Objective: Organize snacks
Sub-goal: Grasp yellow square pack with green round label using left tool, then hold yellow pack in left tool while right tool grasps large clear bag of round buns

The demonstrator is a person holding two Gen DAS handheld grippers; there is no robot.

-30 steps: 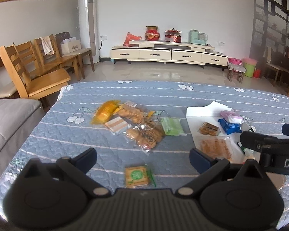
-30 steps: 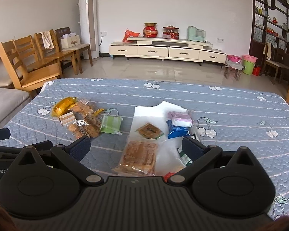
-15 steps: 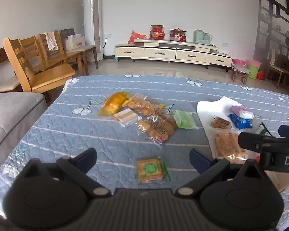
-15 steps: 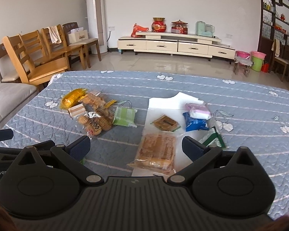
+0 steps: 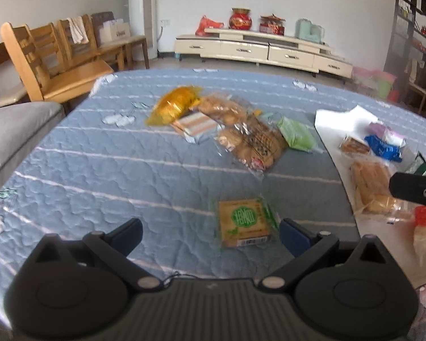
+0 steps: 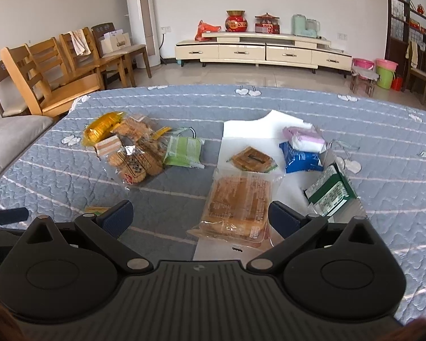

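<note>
Left view: I see motion blur across the far snacks; the print on the cracker pack is unreadable.
Red-capped item: partly behind the right tongs' finger; I cannot tell what it is.
Cracker pack, right view: mostly hidden behind the tongs' finger.
Desk: near edge hidden by both tool bodies.

Quilted table (snack packets, paper)
</note>
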